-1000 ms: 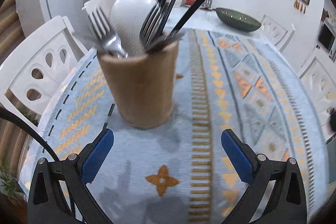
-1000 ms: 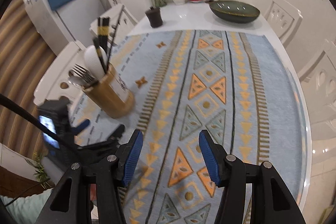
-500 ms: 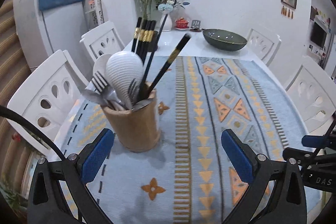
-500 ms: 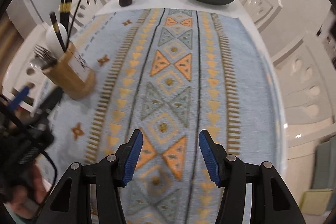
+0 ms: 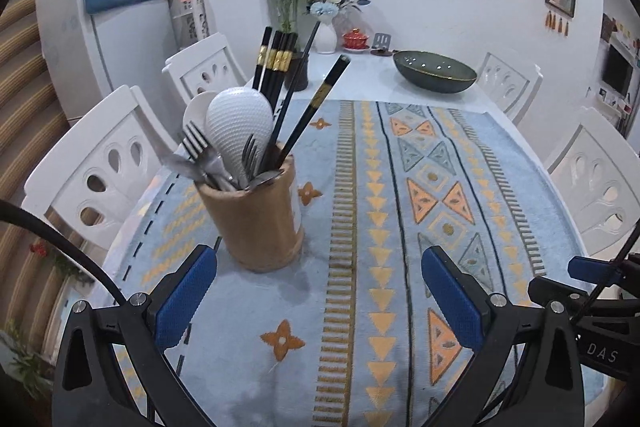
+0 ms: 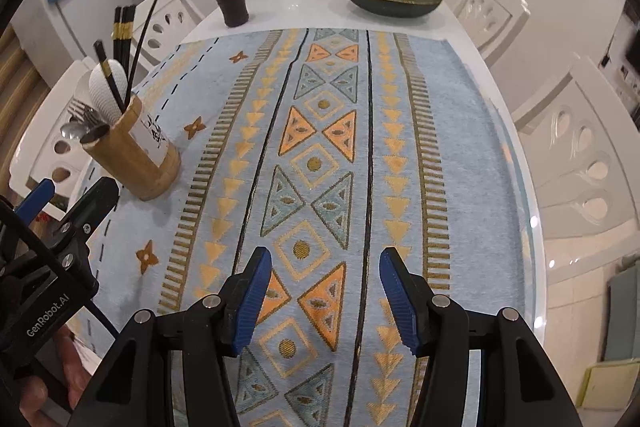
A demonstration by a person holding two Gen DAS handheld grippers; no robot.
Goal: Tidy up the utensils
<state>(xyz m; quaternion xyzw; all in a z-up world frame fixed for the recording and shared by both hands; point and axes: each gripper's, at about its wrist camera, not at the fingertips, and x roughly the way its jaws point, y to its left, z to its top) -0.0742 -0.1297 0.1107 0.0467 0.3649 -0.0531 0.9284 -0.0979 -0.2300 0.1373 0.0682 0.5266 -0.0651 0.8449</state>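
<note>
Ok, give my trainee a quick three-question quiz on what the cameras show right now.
1. True or false: the wooden holder lies tipped over on the cloth.
2. What does the left claw hold? A) a fork B) nothing C) a chopstick
3. Fill in: the green bowl sits on the bare white table beyond the ____.

Key: 1 false, it stands upright with the forks, spoon and chopsticks in it. 2 B. 3 cloth.

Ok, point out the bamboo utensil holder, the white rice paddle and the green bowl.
bamboo utensil holder (image 5: pixel 256 223): left wrist view, front wall of the cup.
white rice paddle (image 5: pixel 238 125): left wrist view, middle of its dimpled head.
green bowl (image 6: pixel 390 0): right wrist view, inner surface.
</note>
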